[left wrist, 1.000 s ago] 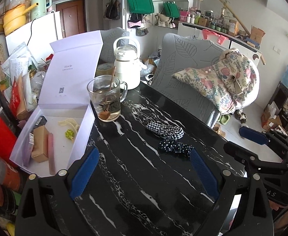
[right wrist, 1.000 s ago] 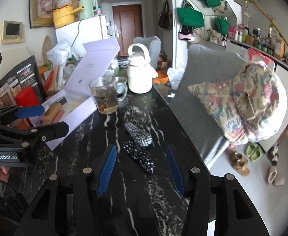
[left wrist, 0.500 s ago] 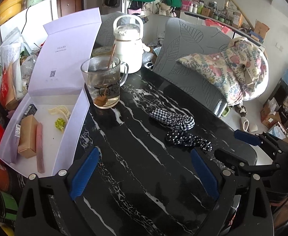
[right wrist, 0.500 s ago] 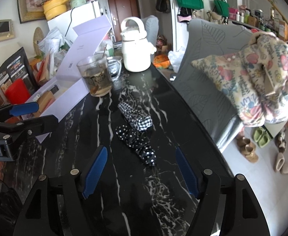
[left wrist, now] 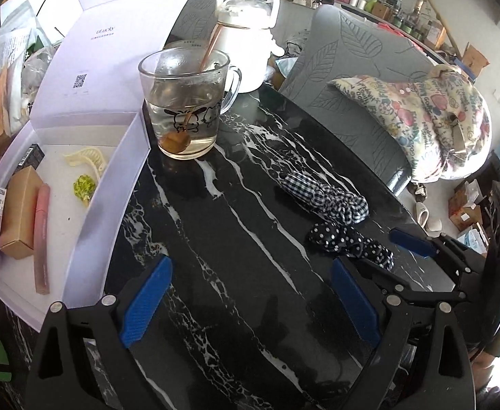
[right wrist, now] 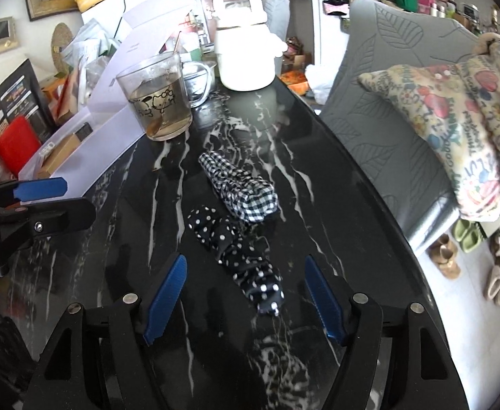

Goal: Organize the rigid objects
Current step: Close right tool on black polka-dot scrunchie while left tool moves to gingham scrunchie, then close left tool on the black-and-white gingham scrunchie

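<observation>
2 fabric hair ties were seen lying on the black marbled table [left wrist: 236, 273], touching end to end near its right edge: a checked scrunchie [right wrist: 241, 189] farther from the cameras and a polka-dot scrunchie [right wrist: 236, 253] nearer.

The right gripper [right wrist: 245, 294] was held low over the table with its jaws part-way apart and closing. The near end of the polka-dot scrunchie was seen between the blue pads [right wrist: 166, 294], but neither pad was touching it. In the left wrist view this gripper was seen from the side at the right edge of the table, just beside the same scrunchie.

The left gripper [left wrist: 250, 302] was held wide apart over bare table, with nothing between its pads.

To the left, an open white box [left wrist: 113, 184] with its lid raised was seen holding a brown carton [left wrist: 19, 212], a pink tube [left wrist: 41, 235], a cream claw clip [left wrist: 86, 160] and a small green item [left wrist: 84, 186]. A glass mug [left wrist: 185, 102] holding liquid and a stirrer was placed against the box's far corner, and a white kettle [right wrist: 245, 58] was set behind it. A grey chair [right wrist: 386, 109] with a patterned cushion [right wrist: 455, 116] was seen beside the table.
</observation>
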`<state>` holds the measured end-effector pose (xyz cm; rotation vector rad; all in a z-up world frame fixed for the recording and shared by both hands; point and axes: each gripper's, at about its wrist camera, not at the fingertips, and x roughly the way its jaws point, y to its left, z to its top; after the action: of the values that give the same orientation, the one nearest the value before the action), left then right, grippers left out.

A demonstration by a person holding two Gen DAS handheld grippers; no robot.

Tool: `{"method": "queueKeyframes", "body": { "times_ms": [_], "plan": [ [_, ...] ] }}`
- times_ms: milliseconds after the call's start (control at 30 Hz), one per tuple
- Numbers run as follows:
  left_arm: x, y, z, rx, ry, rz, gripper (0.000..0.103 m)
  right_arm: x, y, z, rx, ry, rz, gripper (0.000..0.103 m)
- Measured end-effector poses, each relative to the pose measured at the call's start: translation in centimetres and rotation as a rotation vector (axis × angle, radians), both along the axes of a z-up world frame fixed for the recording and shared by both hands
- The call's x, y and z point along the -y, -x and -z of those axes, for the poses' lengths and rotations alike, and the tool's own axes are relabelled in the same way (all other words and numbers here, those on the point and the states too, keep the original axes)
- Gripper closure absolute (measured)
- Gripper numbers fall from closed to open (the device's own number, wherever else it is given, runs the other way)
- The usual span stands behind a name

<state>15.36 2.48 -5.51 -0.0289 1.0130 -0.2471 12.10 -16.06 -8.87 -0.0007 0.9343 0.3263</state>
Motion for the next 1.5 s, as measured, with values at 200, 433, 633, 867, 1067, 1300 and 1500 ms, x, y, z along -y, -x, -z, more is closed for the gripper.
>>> {"method": "queueKeyframes", "body": {
  "times_ms": [200,433,633,867,1067,1300,1500],
  "plan": [
    [1.3,-1.0,0.0,0.023,-0.014,0.023,0.008,0.2,-0.3,1.1,-0.016,0.016,-0.053,0.071],
    [4.9,-2.5,0.3,0.015,0.0,0.069,0.008,3.0,1.1,1.0,-0.021,-0.001,-0.084,0.082],
    [8.1,-3.9,1.0,0.009,0.021,0.08,0.008,6.9,2.4,0.9,-0.041,0.004,-0.01,0.082],
    [10.5,-6.6,2.6,-0.042,-0.011,-0.029,0.008,9.4,2.3,0.8,-0.04,0.019,0.094,0.082],
    [11.1,-8.0,3.9,-0.077,-0.081,-0.091,0.008,9.7,2.1,0.8,-0.034,0.019,0.121,0.082],
    [10.8,-7.1,4.7,-0.066,-0.082,-0.048,0.076,9.6,2.3,0.8,-0.031,0.016,0.119,0.082],
    [10.2,-5.2,4.6,-0.064,-0.069,0.002,0.079,9.3,2.6,0.7,-0.029,0.014,0.114,0.082]
  ]
}}
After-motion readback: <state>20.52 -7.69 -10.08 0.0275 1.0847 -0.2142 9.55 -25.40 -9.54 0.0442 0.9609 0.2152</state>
